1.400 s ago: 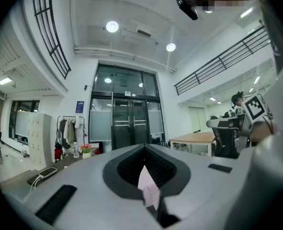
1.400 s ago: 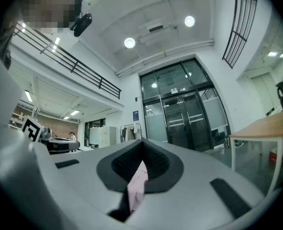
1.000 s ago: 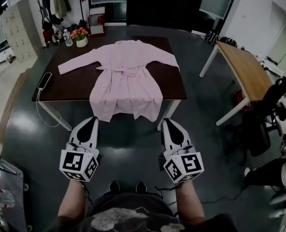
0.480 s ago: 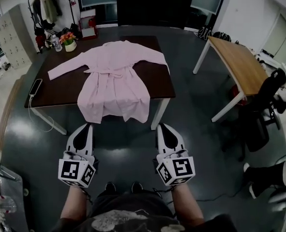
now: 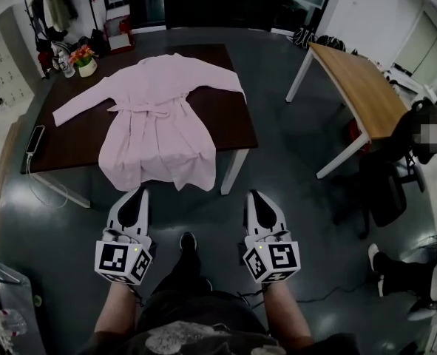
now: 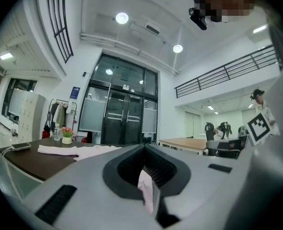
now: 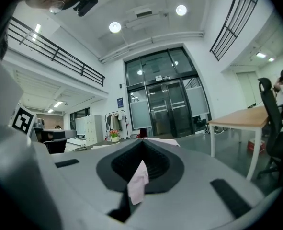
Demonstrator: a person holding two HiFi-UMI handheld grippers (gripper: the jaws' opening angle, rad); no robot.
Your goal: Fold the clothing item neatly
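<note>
A pale pink robe (image 5: 159, 117) lies spread flat on a dark brown table (image 5: 233, 124), sleeves out to both sides, belt tied at the waist, hem hanging over the near edge. My left gripper (image 5: 135, 196) and right gripper (image 5: 256, 198) are held side by side over the floor, short of the table, both shut with nothing gripped. In the left gripper view the robe (image 6: 79, 151) shows low on the table beyond the shut left gripper (image 6: 143, 147). In the right gripper view the shut right gripper (image 7: 141, 143) points at the robe (image 7: 158, 140). A small pale pink strip sits at each jaw seam.
On the table's left end lie a phone (image 5: 35, 139) with a cable and a flower pot (image 5: 85, 61) beside a bottle. A clothes rack (image 5: 52, 6) stands behind. A light wooden table (image 5: 358, 87), a dark chair (image 5: 395, 183) and a seated person's legs (image 5: 403, 272) are at the right.
The table and robe have drifted left and nearer in the head view as the person walks toward them; a foot has stepped forward between the grippers. Both grippers stay shut.
</note>
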